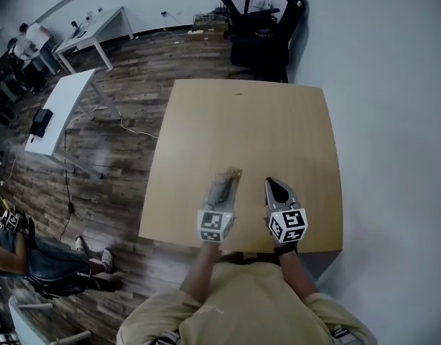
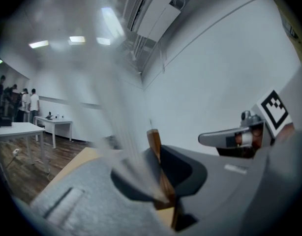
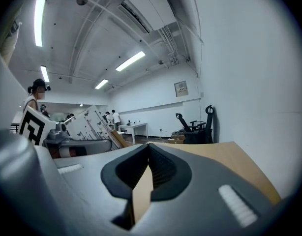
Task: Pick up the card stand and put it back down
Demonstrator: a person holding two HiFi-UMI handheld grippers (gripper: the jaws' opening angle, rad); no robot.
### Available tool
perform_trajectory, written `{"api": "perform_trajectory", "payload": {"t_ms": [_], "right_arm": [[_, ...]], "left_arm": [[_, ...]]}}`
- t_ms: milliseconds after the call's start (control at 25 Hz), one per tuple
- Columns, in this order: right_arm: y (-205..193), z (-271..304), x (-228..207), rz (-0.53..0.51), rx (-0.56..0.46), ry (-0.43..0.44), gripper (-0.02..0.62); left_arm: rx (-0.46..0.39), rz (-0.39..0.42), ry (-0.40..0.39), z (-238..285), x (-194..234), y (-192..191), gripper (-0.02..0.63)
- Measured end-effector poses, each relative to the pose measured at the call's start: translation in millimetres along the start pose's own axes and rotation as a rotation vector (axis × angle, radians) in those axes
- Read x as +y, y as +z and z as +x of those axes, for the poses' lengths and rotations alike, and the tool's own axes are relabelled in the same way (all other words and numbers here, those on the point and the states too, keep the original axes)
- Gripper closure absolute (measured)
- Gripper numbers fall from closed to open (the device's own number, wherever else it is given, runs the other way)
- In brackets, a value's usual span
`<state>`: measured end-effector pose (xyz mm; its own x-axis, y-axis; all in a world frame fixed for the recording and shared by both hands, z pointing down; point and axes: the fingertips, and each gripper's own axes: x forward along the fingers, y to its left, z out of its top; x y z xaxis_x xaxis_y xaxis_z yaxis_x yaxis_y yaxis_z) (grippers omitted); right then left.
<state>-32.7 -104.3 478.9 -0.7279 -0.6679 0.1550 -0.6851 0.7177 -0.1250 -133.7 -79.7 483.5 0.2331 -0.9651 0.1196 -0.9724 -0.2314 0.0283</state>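
My left gripper point(image 1: 225, 184) is over the near part of the tan table point(image 1: 242, 121), shut on the card stand point(image 1: 233, 172), which looks blurred there. In the left gripper view the stand's brown wooden base point(image 2: 155, 149) is pinched upright between the jaws, and a smeared, see-through panel point(image 2: 116, 107) rises from it. In the right gripper view the stand's tilted patterned panel point(image 3: 89, 124) shows beside the left gripper point(image 3: 75, 146). My right gripper point(image 1: 272, 183) is just to the right, shut and empty point(image 3: 149, 154). I cannot tell whether the stand touches the table.
Black office chairs point(image 1: 263, 27) stand beyond the table's far edge. White tables point(image 1: 62, 110) and cables lie on the wood floor to the left. A white wall point(image 1: 393, 121) runs close along the right. A person sits on the floor at lower left point(image 1: 34, 261).
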Motion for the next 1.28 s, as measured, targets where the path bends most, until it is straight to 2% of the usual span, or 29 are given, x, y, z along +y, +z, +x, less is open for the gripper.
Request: {"api": "perform_trajectory", "payload": {"t_ms": [200, 400, 560, 720, 1000, 1280], "right_arm": [[-13.3, 17.5, 5.0, 0.049, 0.024, 0.113, 0.589], [-24.7, 48.0, 23.0, 0.049, 0.035, 0.216, 0.589], [-30.3, 81.6, 52.3, 0.075, 0.046, 0.307, 0.589], [-40.4, 106.1, 77.7, 0.047, 0.05, 0.373, 0.589], [-58.9, 158.0, 107.8, 0.038, 0.114, 0.385, 0.589], [-82.5, 214.8, 101.1, 0.049, 0.185, 0.335, 0.589]], "left_arm": [[0.088, 0.013, 0.113, -22.6, 5.7, -23.3, 0.568], [0.121, 0.026, 0.229, -55.5, 22.1, -31.6, 0.568], [0.138, 0.022, 0.332, -84.2, 56.7, -37.9, 0.568], [0.126, 0.001, 0.415, -95.0, 100.4, -51.9, 0.568], [0.141, -0.03, 0.426, -86.7, 182.9, -62.6, 0.568], [0.177, -0.061, 0.391, -53.7, 257.8, -93.4, 0.566]]}}
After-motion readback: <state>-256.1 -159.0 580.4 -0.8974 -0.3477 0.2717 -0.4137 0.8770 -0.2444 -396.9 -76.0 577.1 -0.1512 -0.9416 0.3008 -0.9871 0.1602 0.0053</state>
